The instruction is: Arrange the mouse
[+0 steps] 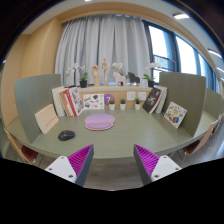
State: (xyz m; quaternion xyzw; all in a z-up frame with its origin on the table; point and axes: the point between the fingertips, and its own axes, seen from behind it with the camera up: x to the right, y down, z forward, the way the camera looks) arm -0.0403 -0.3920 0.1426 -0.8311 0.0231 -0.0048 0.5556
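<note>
Mouse (66, 135) resting on the green table (120, 145), well ahead and left of the gripper (115, 160), fingers spread wide and empty, round pink mat (98, 122) beyond, propped books (70, 101) behind, curtained window (110, 45) farthest

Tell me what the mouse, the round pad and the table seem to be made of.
The mouse looks like dark plastic, probably matte: smooth rounded shell, no clear shine. The round pad is pale lilac with a soft, even look, perhaps fabric or foam, hard to tell. The table has a flat greenish matte top, likely laminate. The gripper is open, well short of them.
</note>
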